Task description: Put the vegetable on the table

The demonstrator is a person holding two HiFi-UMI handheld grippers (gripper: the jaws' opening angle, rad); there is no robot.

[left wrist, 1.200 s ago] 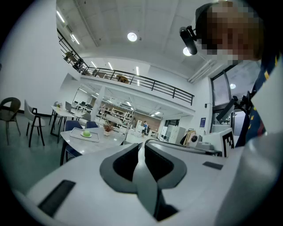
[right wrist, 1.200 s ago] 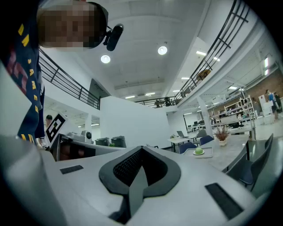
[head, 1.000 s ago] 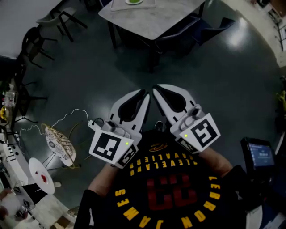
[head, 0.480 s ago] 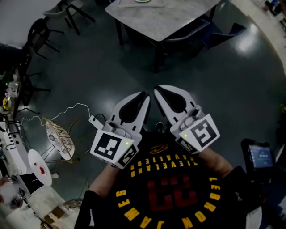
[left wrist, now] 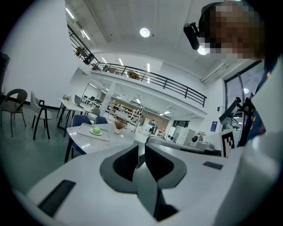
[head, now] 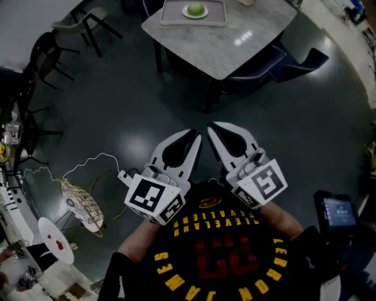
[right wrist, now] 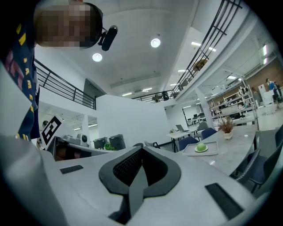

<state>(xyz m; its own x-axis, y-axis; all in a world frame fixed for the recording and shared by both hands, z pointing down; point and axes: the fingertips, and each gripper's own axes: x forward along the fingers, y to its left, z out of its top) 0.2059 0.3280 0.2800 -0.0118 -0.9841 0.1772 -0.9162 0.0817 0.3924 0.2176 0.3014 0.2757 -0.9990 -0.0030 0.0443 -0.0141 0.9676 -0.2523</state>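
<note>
Left gripper [head: 189, 140]: hand-held, low in front of the person's chest, tips pointing toward the table [head: 235, 44]. In the left gripper view its jaws stand a narrow slit apart, with nothing between them. Marker cube [head: 153, 200] at the rear, next to the hand.

Right gripper [head: 217, 130]: hand-held, just beside the left one, the two tips leaning toward each other but apart. In the right gripper view its jaws are closed tip to tip and empty. Marker cube [head: 263, 183] at the rear.

Vegetable [head: 195, 10]: one, round, pale green. It sits on a small plate [head: 187, 14] inside a grey tray [head: 169, 17] at the far end of the table, well apart from both grippers. Neither gripper touches it.

Table: pale marble-look top on dark legs, standing on a dark glossy floor [head: 117, 106].

Plant [right wrist: 227, 127]: small and potted, on the table near the tray, seen in both gripper views.

Chairs [head: 296, 59]: blue, drawn up to the table's right side.

Black chairs [head: 50, 56]: at the left, apart from the table.

Wire seat [head: 79, 199]: lower left, with a white cable [head: 88, 160] trailing on the floor just beside it.

Screen [head: 338, 211]: lit, at the right edge near the person's arm.

Shirt [head: 217, 258]: black, with yellow and red lettering, filling the lower middle of the head view.
</note>
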